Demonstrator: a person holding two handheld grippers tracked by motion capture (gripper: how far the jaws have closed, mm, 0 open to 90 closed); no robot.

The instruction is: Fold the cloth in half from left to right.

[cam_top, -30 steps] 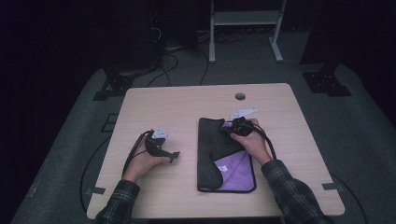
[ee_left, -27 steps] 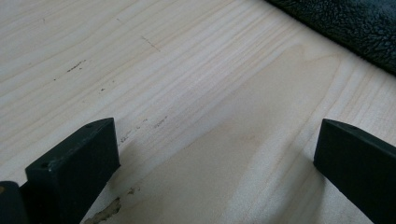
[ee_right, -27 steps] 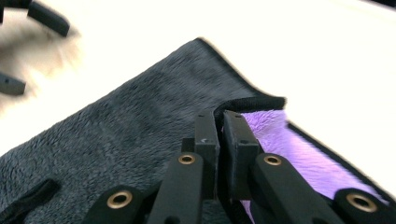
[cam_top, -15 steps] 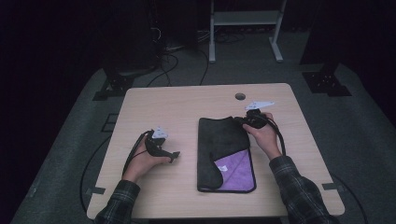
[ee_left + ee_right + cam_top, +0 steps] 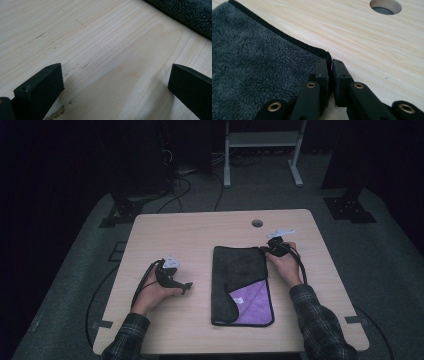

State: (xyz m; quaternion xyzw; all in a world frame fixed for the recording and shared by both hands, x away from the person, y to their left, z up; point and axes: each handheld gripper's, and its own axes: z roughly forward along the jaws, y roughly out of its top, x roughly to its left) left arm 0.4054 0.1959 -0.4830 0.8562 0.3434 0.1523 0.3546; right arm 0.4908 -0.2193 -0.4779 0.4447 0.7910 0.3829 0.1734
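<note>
Right gripper (image 5: 329, 72): jaws are seen pressed together in the right gripper view, with the black-bound corner of the dark grey cloth (image 5: 257, 65) pinched between them. In the high view that right gripper (image 5: 272, 247) is held at the cloth's far right corner, cable looped back along the plaid sleeve (image 5: 320, 325).

Left gripper (image 5: 115, 82): jaws are seen spread wide in the left gripper view, nothing between them, bare wood underneath. An edge of the cloth (image 5: 185, 12) is caught at that view's top right, apart from the jaws. In the high view the left gripper (image 5: 186, 286) is rested low on the table (image 5: 165, 232), to the left of the cloth and not touching it, jaws pointed toward it.

Cloth (image 5: 240, 270) is laid flat lengthwise on the table, right of centre, dark grey face up. Its near part is folded back so that a purple underside (image 5: 252, 302) is exposed at the near right corner.

A round cable hole (image 5: 257, 223) is seen in the tabletop past the cloth's far edge; the same hole (image 5: 385, 6) is seen at the top of the right gripper view. A white frame (image 5: 260, 142) and cables are seen on the dark floor beyond the table.
</note>
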